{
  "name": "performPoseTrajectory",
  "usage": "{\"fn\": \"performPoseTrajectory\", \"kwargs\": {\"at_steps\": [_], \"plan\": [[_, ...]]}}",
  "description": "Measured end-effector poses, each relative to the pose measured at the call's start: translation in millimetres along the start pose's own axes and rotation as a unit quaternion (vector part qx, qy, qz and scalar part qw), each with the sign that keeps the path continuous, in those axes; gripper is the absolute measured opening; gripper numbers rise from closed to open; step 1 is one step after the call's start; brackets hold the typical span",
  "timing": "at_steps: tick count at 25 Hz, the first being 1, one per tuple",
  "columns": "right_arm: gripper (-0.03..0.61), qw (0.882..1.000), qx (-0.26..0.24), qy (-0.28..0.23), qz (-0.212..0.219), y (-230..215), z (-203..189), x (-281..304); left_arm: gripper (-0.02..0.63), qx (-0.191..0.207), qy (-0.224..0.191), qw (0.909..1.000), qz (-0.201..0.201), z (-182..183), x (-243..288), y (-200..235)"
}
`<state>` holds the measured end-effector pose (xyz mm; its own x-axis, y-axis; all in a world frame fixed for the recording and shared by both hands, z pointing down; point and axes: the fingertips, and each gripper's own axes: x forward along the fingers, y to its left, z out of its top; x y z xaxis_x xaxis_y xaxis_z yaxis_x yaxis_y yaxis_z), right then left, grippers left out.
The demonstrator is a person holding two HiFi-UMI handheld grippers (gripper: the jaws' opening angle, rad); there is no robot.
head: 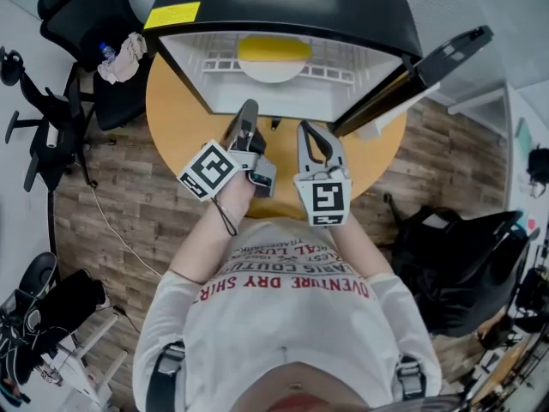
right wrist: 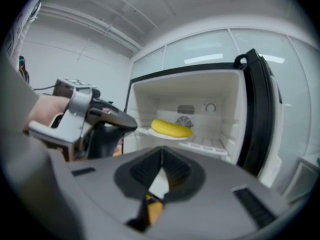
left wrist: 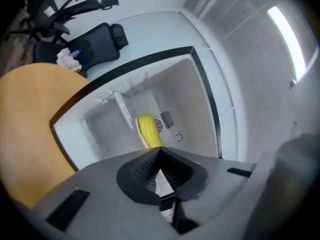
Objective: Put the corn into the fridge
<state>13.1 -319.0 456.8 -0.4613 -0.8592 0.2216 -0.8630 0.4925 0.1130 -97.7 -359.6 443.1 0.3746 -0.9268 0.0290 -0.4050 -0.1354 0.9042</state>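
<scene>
Head view looks down on a round tabletop (head: pixel 171 114) that carries a small fridge (head: pixel 283 3). The door (head: pixel 416 67) stands swung open at the fridge's right side. A white shelf (head: pixel 343 72) spans the inside of the fridge. Both grippers hover just outside the fridge's opening, clear of it. The left gripper (head: pixel 248 110) has its fingers (left wrist: pixel 140 171) pressed together with nothing between them. Beside it, the right gripper (head: pixel 305 131) has its fingers (right wrist: pixel 177 171) likewise together and empty. On the fridge's shelf sits a white plate (head: pixel 273 74), and the corn (head: pixel 273 50) lies on it.
</scene>
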Motion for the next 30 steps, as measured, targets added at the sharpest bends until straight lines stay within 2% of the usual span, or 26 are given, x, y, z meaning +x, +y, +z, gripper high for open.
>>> {"fn": "performPoseTrajectory", "kwargs": {"at_steps": [3,5,9,14,16,19,22,24,26,27,28,30], "plan": [[0.028,1.000,-0.001,-0.004,0.001,3.2,1.3,-5.2,0.026,0.113,0.006,0.9935,-0.015,-0.5,-8.0,-11.8],[0.028,1.000,-0.002,-0.004,0.003,4.2,1.2,-7.3,0.026,0.207,0.009,0.9780,-0.022,-2.8,-13.4,-17.8],[0.028,1.000,0.004,-0.012,0.004,3.3,3.2,-9.7,0.026,0.372,0.004,0.9273,-0.040,-7.8,-22.0,-34.8],[0.028,1.000,0.006,-0.029,0.008,3.2,8.0,-12.8,0.026,0.505,-0.014,0.8605,-0.063,-16.1,-31.6,-54.1],[0.028,0.999,0.003,-0.036,0.013,4.2,10.1,-13.4,0.026,0.537,-0.018,0.8405,-0.068,-20.2,-34.6,-59.0],[0.028,0.999,-0.003,-0.040,0.019,6.4,11.2,-13.9,0.026,0.559,-0.021,0.8256,-0.076,-24.4,-37.5,-62.2],[0.028,0.999,0.000,-0.041,0.023,8.4,12.1,-14.1,0.026,0.590,-0.029,0.8027,-0.082,-26.9,-41.1,-66.6],[0.028,0.999,0.000,-0.045,0.025,8.4,13.3,-13.7,0.026,0.598,-0.032,0.7962,-0.089,-29.4,-42.9,-69.1],[0.028,0.998,-0.001,-0.049,0.027,8.5,14.6,-13.1,0.026,0.611,-0.027,0.7853,-0.098,-33.5,-43.4,-70.7],[0.028,0.998,-0.004,-0.051,0.028,9.0,15.4,-12.9,0.026,0.613,-0.024,0.7828,-0.101,-35.3,-43.2,-71.0],[0.028,0.998,-0.006,-0.053,0.030,9.6,16.6,-12.8,0.026,0.610,-0.022,0.7853,-0.103,-36.7,-42.8,-71.1],[0.028,0.998,-0.008,-0.061,0.033,10.9,20.9,-13.0,0.026,0.594,-0.022,0.7973,-0.103,-37.6,-41.4,-71.6]]}}
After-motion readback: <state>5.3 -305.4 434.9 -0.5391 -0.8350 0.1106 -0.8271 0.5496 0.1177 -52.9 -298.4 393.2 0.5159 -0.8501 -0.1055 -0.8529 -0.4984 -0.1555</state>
